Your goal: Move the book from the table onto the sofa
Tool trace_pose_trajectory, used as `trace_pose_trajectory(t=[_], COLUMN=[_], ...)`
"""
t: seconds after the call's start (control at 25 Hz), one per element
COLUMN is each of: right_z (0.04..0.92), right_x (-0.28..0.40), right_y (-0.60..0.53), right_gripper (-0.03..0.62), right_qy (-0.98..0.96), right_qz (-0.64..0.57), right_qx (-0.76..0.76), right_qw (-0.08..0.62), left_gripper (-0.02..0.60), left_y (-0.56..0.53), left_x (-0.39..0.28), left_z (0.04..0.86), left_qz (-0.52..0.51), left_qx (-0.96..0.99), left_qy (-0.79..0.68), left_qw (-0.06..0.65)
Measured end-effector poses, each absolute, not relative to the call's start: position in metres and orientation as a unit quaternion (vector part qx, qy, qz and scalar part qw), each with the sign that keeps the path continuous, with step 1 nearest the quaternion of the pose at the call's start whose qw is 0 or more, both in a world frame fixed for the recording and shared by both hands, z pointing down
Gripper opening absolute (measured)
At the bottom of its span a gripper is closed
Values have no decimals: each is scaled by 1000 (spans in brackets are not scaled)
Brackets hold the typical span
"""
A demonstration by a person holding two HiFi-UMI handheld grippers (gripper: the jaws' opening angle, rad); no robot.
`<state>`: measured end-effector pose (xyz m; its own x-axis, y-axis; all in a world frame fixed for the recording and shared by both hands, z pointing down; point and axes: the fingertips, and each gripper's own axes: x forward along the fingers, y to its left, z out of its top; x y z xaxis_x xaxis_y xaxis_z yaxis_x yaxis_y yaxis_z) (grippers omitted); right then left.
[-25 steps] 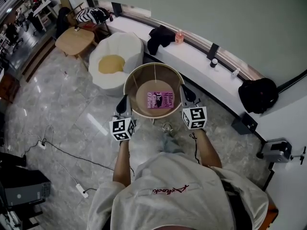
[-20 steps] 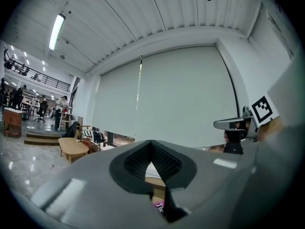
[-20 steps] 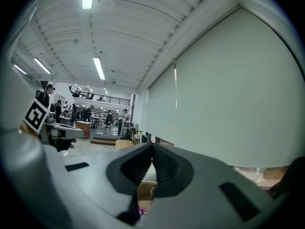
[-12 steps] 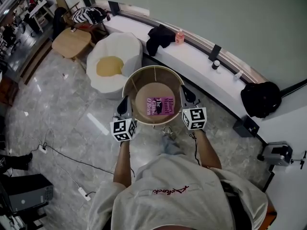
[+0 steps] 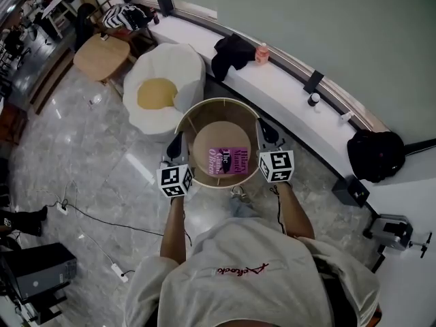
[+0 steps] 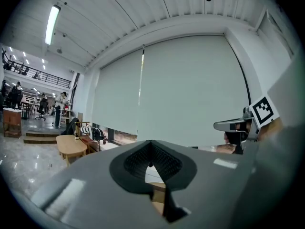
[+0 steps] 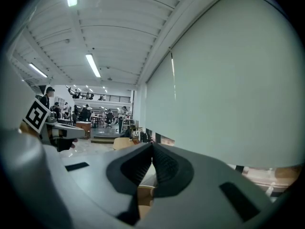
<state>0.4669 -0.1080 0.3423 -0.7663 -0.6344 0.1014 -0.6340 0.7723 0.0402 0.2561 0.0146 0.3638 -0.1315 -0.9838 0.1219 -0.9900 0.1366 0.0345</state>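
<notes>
The left gripper [image 5: 176,144] is shut tight on the left side of the round table's [image 5: 204,107] tall rim. The right gripper [image 5: 266,134] is shut tight on the right side of the rim. The pink book [image 5: 229,161] lies flat inside the table, nearer the right gripper. The white sofa [image 5: 182,67] with a yellow cushion [image 5: 157,93] is just beyond the table, to its left.

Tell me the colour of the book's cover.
The book is magenta-pink with black and white lettering; head view shows it best.
</notes>
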Motion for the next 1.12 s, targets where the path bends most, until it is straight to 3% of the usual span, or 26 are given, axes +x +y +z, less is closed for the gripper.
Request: trace_pose_trajectory(t=[0.64,1.12], right_z=[366,406], right_x=[413,398], right_y=[-224,-240], right_gripper=[9,9], right_qy=[-952,-949], right_qz=[15,32], right_qx=[296,295], right_qw=[73,103], left_gripper=[9,9], left_y=[-88,-85], left_x=[207,185], left_z=[382,439], left_qz=[50,93], left_qx=[630,630], left_qy=[-771,-760], left_qw=[77,132])
